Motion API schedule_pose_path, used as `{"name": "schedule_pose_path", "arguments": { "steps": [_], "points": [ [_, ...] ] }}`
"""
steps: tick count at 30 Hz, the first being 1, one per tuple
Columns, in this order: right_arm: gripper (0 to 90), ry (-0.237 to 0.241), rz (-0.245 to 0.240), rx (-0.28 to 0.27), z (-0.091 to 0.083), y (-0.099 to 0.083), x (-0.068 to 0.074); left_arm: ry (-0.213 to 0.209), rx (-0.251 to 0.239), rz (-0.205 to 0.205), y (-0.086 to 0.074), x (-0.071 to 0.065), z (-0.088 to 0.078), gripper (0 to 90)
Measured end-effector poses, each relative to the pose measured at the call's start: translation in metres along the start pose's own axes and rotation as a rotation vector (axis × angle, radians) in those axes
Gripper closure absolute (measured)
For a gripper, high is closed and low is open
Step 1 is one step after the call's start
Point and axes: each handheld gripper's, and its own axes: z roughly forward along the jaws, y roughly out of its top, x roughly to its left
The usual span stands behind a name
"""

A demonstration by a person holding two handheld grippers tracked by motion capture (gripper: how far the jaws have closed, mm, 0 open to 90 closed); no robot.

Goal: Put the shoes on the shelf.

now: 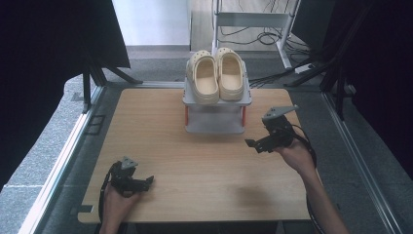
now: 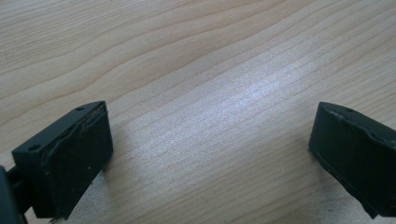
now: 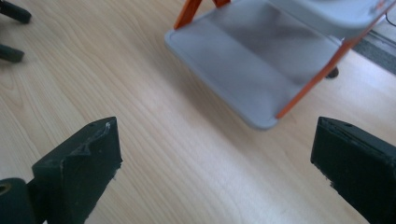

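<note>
A pair of cream clogs (image 1: 217, 75) sits side by side on the top shelf of a small grey two-tier rack (image 1: 216, 100) with orange legs, at the far middle of the wooden table (image 1: 195, 161). The rack's lower shelf (image 3: 252, 60) is bare. My left gripper (image 1: 146, 182) rests low at the near left of the table, open, with only wood grain between its jaws (image 2: 210, 154). My right gripper (image 1: 251, 144) is held just right of the rack's front, open and empty, pointing toward the lower shelf.
The table is framed by metal rails (image 1: 68, 146) with grey floor around it. Dark curtains hang at both sides. Cables (image 1: 272, 36) and a metal stand lie on the floor behind the rack. A person's forearms reach in from the near edge.
</note>
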Motion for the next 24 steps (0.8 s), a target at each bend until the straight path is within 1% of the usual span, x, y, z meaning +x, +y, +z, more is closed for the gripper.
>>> {"name": "schedule_pose_path", "arguments": {
  "steps": [2, 3, 5, 8, 10, 12, 14, 18, 21, 23, 24],
  "points": [
    [1.1, -0.002, 0.006, -0.001, 0.001, -0.01, 0.001, 0.001, 0.0, 0.001, 0.0, 0.0, 0.0, 0.0],
    [1.2, -0.002, 0.016, -0.003, 0.003, -0.019, 0.002, 0.001, 0.0, 0.001, 0.0, 0.0, 0.0, 0.0],
    [1.3, -0.003, 0.024, -0.004, 0.006, -0.028, 0.003, 0.001, 0.0, 0.0, 0.0, 0.0, 0.0, 0.0],
    [1.3, 0.005, 0.037, 0.003, 0.013, -0.048, 0.005, 0.002, -0.001, -0.005, 0.0, -0.001, 0.0, 0.0],
    [1.4, 0.006, 0.052, 0.004, 0.02, -0.062, 0.006, 0.001, 0.001, -0.002, 0.0, 0.0, 0.0, 0.0],
    [1.4, -0.003, 0.056, 0.012, 0.028, -0.076, 0.006, 0.001, 0.001, -0.002, 0.0, 0.0, 0.0, 0.0],
    [1.4, 0.002, 0.074, 0.019, 0.036, -0.09, 0.005, 0.001, 0.001, -0.003, 0.0, 0.0, 0.0, 0.0],
    [1.5, -0.002, 0.098, 0.053, 0.053, -0.118, 0.005, 0.001, 0.001, -0.002, 0.0, 0.0, 0.0, 0.0],
    [1.5, 0.0, 0.12, 0.062, 0.064, -0.137, 0.006, 0.002, 0.001, -0.003, 0.0, 0.0, 0.0, 0.0],
    [1.5, -0.003, 0.133, 0.066, 0.069, -0.147, 0.007, 0.002, 0.001, -0.002, 0.0, 0.0, 0.0, 0.0],
    [0.3, -0.02, 0.126, 0.049, 0.071, -0.152, 0.009, 0.002, 0.001, -0.002, 0.0, 0.0, 0.0, 0.0]
  ]
}}
